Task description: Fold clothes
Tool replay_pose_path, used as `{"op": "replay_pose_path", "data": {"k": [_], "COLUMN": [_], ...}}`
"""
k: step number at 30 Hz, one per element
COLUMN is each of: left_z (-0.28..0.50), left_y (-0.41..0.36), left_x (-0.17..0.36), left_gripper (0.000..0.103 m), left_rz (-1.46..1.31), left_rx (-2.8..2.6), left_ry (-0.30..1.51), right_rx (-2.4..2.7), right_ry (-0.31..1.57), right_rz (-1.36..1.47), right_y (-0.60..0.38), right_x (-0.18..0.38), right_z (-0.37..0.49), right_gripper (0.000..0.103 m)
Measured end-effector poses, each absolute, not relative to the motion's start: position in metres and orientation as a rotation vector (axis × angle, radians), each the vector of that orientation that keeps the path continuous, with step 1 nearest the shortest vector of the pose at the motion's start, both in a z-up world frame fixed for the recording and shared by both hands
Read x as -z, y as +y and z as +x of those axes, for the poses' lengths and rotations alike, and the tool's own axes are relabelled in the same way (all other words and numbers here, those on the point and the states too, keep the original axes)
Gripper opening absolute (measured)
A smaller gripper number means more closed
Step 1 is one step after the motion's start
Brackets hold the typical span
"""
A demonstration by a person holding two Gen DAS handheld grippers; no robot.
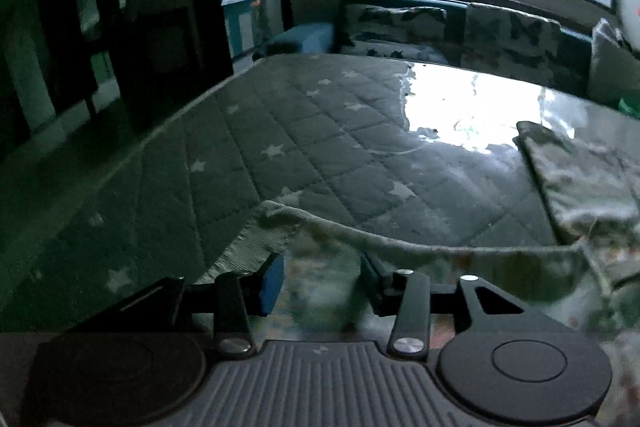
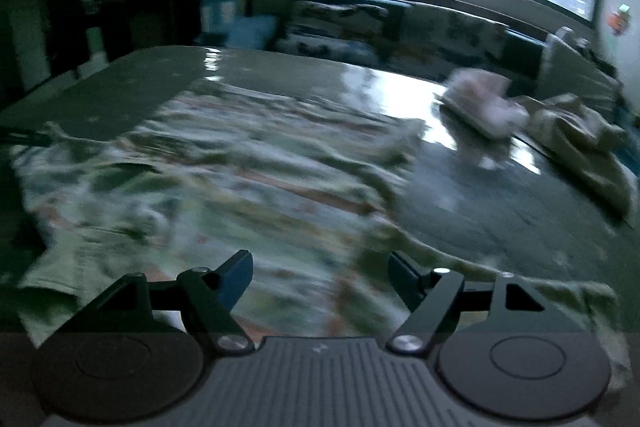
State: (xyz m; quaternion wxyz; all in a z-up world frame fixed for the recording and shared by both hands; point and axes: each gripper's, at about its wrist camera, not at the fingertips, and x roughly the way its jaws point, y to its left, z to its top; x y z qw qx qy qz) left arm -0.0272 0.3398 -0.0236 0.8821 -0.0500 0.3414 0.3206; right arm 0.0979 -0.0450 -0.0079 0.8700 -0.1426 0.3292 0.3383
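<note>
A pale patterned garment (image 2: 224,179) lies spread on the table, blurred in the right wrist view. In the left wrist view its ribbed hem corner (image 1: 264,235) lies just ahead of my fingers and its cloth (image 1: 460,267) stretches to the right. My left gripper (image 1: 320,275) is open, its jaws standing apart over the cloth near the hem. My right gripper (image 2: 320,275) is open, low over the near edge of the garment, holding nothing.
A grey quilted star-print mat (image 1: 280,131) covers the table. A folded patterned cloth (image 1: 580,171) lies at right. A pinkish bundle (image 2: 484,103) and a beige heap (image 2: 576,123) lie at far right. A cushioned sofa (image 1: 400,27) stands under the window.
</note>
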Motion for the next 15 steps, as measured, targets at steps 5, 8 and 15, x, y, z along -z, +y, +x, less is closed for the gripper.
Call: {"op": "replay_pose_path", "data": {"k": [5,8,15], "left_z": [-0.027,-0.029,-0.028], "left_y": [0.331,0.325,0.273], "left_x": [0.032,0.027,0.014], "left_gripper": [0.049,0.049,0.049], "left_rz": [0.047,0.012,0.007], "left_rx": [-0.744,-0.746,-0.517], "left_ry": [0.719,0.725,0.688], "right_rx": [-0.841,-0.893,-0.93], "right_ry": [0.672,0.674,0.69], "right_rz": [-0.333,-0.369,-0.428], "right_y": [-0.011,0.003,0.012], "right_x": [0.009,0.014,0.025], "right_z": [0.078,0.065,0.047], "right_gripper": [0.077,0.077,0.077]}}
